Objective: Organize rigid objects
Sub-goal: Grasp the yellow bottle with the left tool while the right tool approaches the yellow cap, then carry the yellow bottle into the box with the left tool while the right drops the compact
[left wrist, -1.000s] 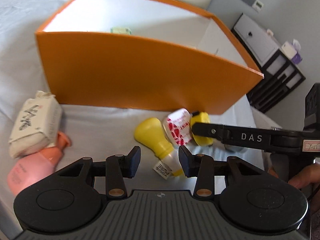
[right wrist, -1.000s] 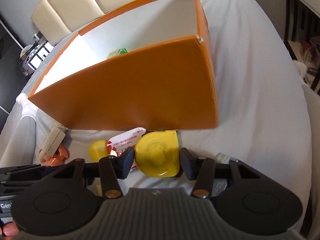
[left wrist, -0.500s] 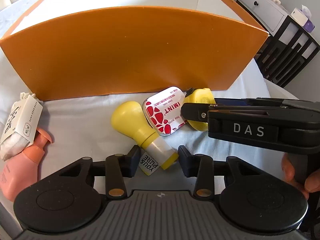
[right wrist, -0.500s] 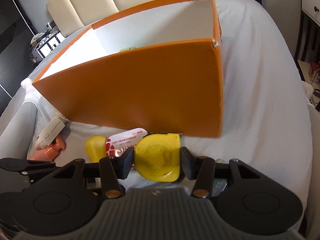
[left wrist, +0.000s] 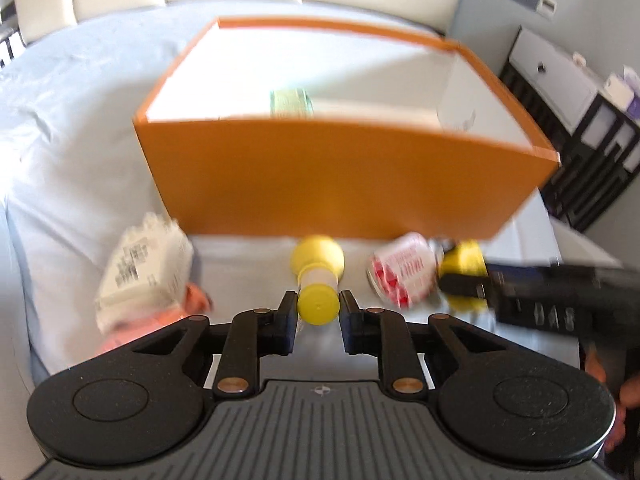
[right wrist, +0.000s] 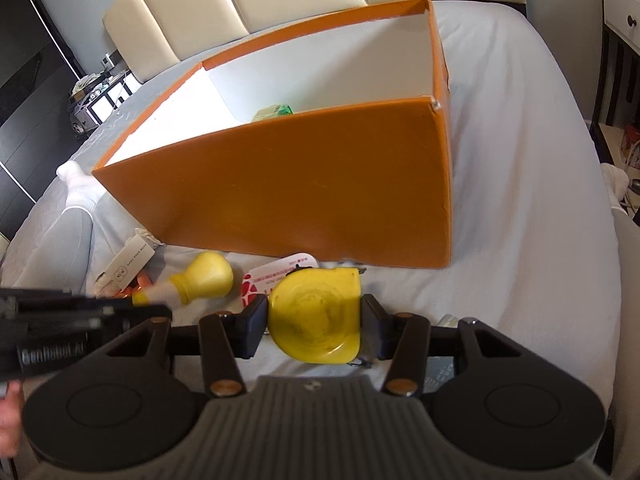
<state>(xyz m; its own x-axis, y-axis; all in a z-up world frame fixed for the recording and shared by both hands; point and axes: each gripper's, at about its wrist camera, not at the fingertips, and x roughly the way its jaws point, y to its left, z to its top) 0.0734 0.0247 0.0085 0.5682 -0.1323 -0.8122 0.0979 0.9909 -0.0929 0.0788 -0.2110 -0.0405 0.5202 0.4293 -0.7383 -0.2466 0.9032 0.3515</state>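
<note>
An orange box [left wrist: 344, 184] with a white inside stands on the grey bed; it also shows in the right wrist view [right wrist: 288, 192]. A green item [left wrist: 290, 102] lies inside it. My left gripper [left wrist: 318, 312] is shut on the yellow bulb-shaped bottle [left wrist: 318, 268], which also shows in the right wrist view [right wrist: 200, 276]. My right gripper [right wrist: 314, 316] is shut on the yellow tape measure [right wrist: 316, 312]. A red and white mint tin [left wrist: 402, 274] lies between the two, in front of the box.
A white packet [left wrist: 144, 268] rests on a pink bottle [left wrist: 160, 320] at the left. A person's grey leg with a white sock [right wrist: 72, 204] lies left of the box. A black shelf [left wrist: 592, 152] stands right of the bed.
My left gripper has turned to line up with the yellow bottle and closed on its capped end. The view has pulled back from the box. My right gripper keeps its hold on the tape measure.
</note>
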